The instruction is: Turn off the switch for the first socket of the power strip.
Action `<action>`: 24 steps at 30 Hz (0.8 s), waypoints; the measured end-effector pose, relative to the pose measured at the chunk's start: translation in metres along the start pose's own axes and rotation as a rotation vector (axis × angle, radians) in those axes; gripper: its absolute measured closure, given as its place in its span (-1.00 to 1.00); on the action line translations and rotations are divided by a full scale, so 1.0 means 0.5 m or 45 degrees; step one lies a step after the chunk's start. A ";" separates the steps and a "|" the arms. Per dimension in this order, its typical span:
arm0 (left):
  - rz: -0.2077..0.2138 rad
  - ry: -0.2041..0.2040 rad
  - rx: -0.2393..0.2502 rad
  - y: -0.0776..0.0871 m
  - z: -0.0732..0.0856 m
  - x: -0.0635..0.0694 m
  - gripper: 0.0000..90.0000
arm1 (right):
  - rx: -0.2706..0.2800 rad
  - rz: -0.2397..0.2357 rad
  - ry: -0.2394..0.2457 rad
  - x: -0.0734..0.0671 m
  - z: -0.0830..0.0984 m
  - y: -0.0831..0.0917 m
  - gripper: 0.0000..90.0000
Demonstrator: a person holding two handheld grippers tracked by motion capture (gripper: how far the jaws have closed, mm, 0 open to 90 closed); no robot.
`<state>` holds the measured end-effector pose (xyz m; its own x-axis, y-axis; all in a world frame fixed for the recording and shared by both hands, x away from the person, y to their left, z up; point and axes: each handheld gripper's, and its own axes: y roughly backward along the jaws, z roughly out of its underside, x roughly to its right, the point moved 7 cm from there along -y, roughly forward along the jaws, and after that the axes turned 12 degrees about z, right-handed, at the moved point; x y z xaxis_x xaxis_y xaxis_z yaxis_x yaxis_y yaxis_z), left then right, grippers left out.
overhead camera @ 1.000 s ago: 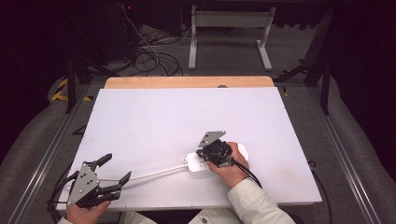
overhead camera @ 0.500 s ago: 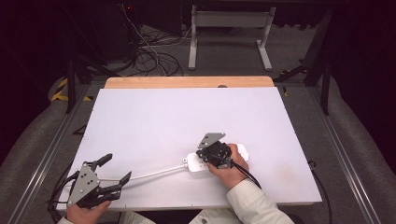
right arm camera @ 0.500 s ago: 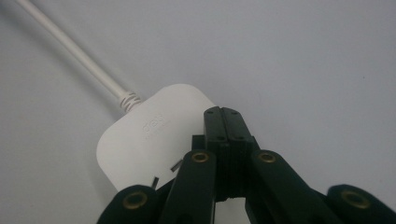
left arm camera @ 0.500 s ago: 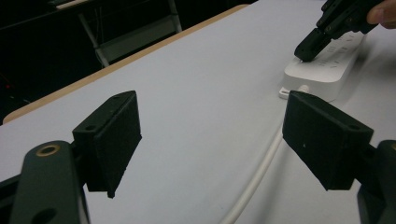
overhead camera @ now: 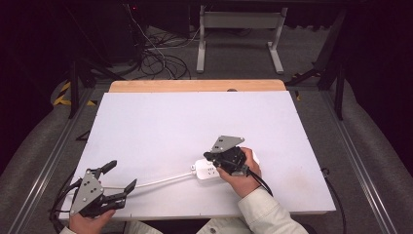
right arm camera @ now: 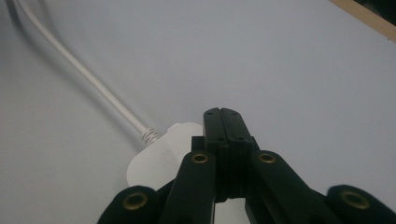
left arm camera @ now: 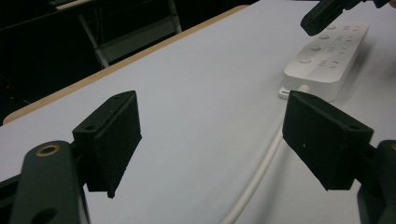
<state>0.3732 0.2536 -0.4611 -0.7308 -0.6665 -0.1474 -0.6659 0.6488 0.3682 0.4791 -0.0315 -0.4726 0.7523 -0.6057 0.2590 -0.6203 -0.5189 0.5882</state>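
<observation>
White counter point(overhead camera: 160, 122) carries everything. Power strip point(overhead camera: 207, 169) sits right under the right tool point(overhead camera: 208, 157), whose jaws are pressed together on nothing. Its cord point(overhead camera: 160, 182) runs between the left tool's point(overhead camera: 117, 177) wide-apart jaws.

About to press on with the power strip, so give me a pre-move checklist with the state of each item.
1. Right gripper jaws shut, nothing between them: ok.
2. Right gripper over the power strip: ok; whether it touches it: cannot tell.
3. Left gripper jaws open, nothing between them: ok.
4. Cord runs from the strip toward the left gripper, passing between its jaws in the left gripper view: ok.
5. Strip lies flat on the table, sockets up: ok.
6. Where the cord ends: cannot tell.
</observation>
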 end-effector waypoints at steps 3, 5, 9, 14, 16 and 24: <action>-0.002 0.001 0.001 0.000 0.000 0.001 -0.56 | 0.013 -0.001 -0.001 0.000 -0.005 0.007 1.00; 0.001 0.000 -0.001 -0.001 0.000 0.000 -0.56 | 0.022 -0.002 0.003 0.000 -0.009 0.012 1.00; 0.001 -0.001 -0.001 -0.001 0.000 0.000 -0.56 | 0.034 0.002 0.001 0.001 -0.013 0.017 1.00; 0.000 -0.002 -0.001 -0.001 0.000 -0.001 -0.56 | 0.046 0.007 0.008 0.000 -0.017 0.022 1.00; 0.000 -0.002 -0.001 -0.001 0.000 0.000 -0.56 | 0.049 0.007 0.007 0.001 -0.018 0.023 1.00; 0.001 0.000 -0.001 -0.002 0.000 0.000 -0.56 | 0.072 0.015 0.028 0.003 -0.023 0.033 0.82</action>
<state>0.3738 0.2532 -0.4614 -0.7316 -0.6657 -0.1472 -0.6650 0.6491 0.3693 0.4723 -0.0342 -0.4538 0.7490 -0.5992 0.2827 -0.6403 -0.5451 0.5411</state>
